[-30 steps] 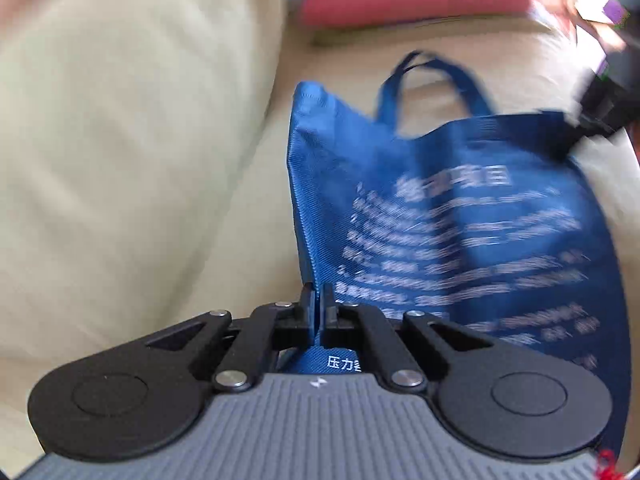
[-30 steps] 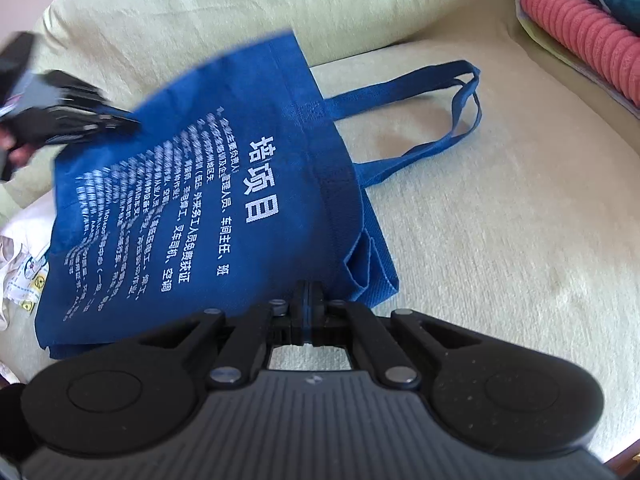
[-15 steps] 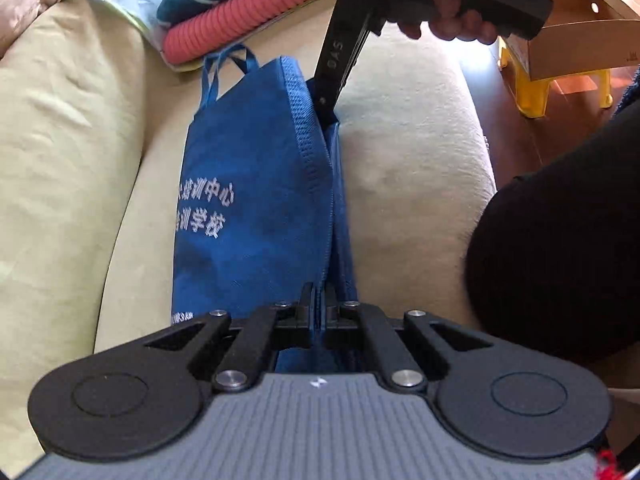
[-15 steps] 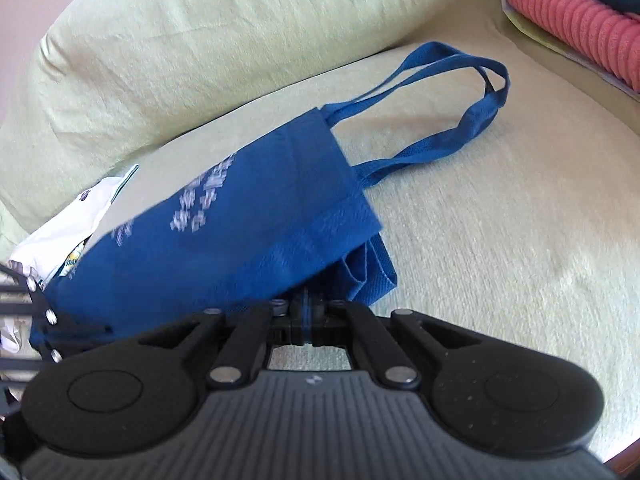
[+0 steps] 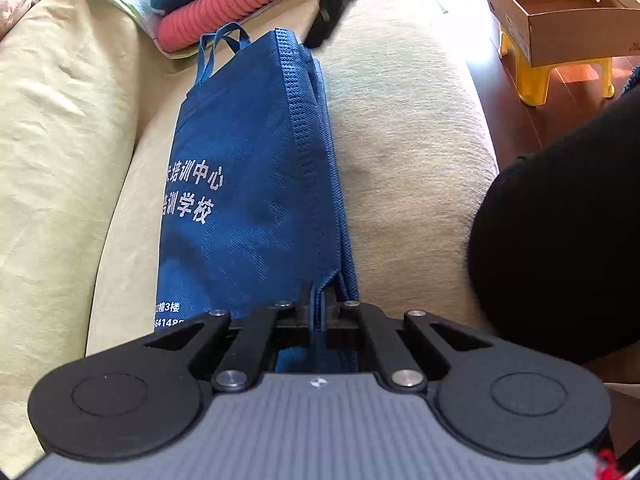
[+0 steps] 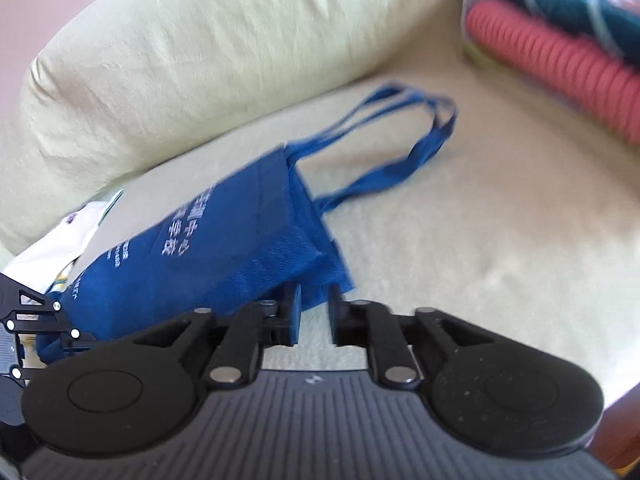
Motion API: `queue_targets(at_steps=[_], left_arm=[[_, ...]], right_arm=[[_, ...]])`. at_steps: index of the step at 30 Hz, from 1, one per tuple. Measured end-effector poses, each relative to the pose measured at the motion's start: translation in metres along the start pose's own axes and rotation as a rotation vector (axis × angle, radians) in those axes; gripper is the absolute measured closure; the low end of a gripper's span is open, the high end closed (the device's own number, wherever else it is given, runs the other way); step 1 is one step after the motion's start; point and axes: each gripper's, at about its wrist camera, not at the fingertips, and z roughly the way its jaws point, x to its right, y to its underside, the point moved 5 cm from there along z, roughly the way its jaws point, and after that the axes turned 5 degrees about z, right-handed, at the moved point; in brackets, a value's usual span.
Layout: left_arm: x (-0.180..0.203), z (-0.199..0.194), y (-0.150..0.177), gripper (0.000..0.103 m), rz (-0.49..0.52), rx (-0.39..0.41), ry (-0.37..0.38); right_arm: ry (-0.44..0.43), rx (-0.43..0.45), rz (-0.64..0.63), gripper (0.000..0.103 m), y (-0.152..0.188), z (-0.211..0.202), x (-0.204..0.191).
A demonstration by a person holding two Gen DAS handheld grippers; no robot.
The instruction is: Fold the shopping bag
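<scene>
The bag [image 5: 248, 184] now lies folded lengthwise on the sofa [image 5: 400, 152], along its back edge. The left gripper [image 5: 318, 300] stays clamped on one end; the right gripper [image 6: 314, 312] is opening, releasing its corner.

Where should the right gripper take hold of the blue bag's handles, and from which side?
Probably at the far bend of the handles, coming from above on the open cushion side. There both straps lie together, flat on the sofa seat, clear of the blue bag body. The right gripper, its fingers opening, has nothing between them; the left gripper holds the bag's other end.
</scene>
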Motion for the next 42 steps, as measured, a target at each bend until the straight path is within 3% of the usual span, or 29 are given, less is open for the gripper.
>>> queue_targets(at_steps=[3,6,9,13,15,21,24,26,29,33,34,36,39,42], left_arm=[[0.001,0.0,0.0,0.103,0.011,0.0,-0.005],[0.002,0.0,0.001,0.103,0.016,-0.002,-0.008],[0.003,0.0,0.001,0.103,0.023,-0.001,-0.008],[0.006,-0.001,0.003,0.103,0.009,0.011,-0.018],[0.008,-0.002,0.004,0.103,-0.002,0.021,-0.038],[0.004,-0.043,0.01,0.088,-0.185,0.086,-0.072],[-0.019,-0.075,0.017,0.085,-0.362,0.168,-0.101],[-0.044,-0.081,0.027,0.087,-0.507,0.191,-0.164],[-0.06,-0.06,0.039,0.088,-0.622,0.136,-0.158],[-0.025,-0.022,0.056,0.091,-0.558,-0.037,-0.128],[-0.015,-0.021,0.066,0.091,-0.561,-0.043,-0.147],[-0.009,-0.031,0.093,0.091,-0.662,-0.039,-0.165],[-0.011,-0.046,0.133,0.096,-0.751,-0.139,-0.245],[-0.023,-0.067,0.136,0.099,-0.822,-0.104,-0.235]], right_arm=[[-0.021,0.094,-0.014,0.089,-0.012,-0.014,-0.012],[-0.031,0.166,-0.112,0.089,-0.021,-0.013,-0.037],[-0.019,0.097,-0.183,0.091,-0.016,0.011,-0.053],[0.159,-0.033,-0.242,0.093,0.006,0.052,-0.039],[0.164,-0.019,-0.245,0.094,0.009,0.054,-0.036],[0.18,0.013,-0.31,0.094,0.012,0.059,-0.04],[0.185,0.014,-0.323,0.093,0.014,0.06,-0.04],[0.187,0.017,-0.327,0.093,0.016,0.059,-0.04],[0.193,0.023,-0.336,0.093,0.018,0.058,-0.042],[0.195,0.02,-0.334,0.093,0.018,0.058,-0.042],[0.194,0.019,-0.334,0.093,0.018,0.057,-0.042],[0.191,0.019,-0.338,0.093,0.019,0.057,-0.042],[0.187,0.019,-0.34,0.093,0.02,0.057,-0.042],[0.187,0.02,-0.338,0.093,0.021,0.057,-0.042]])
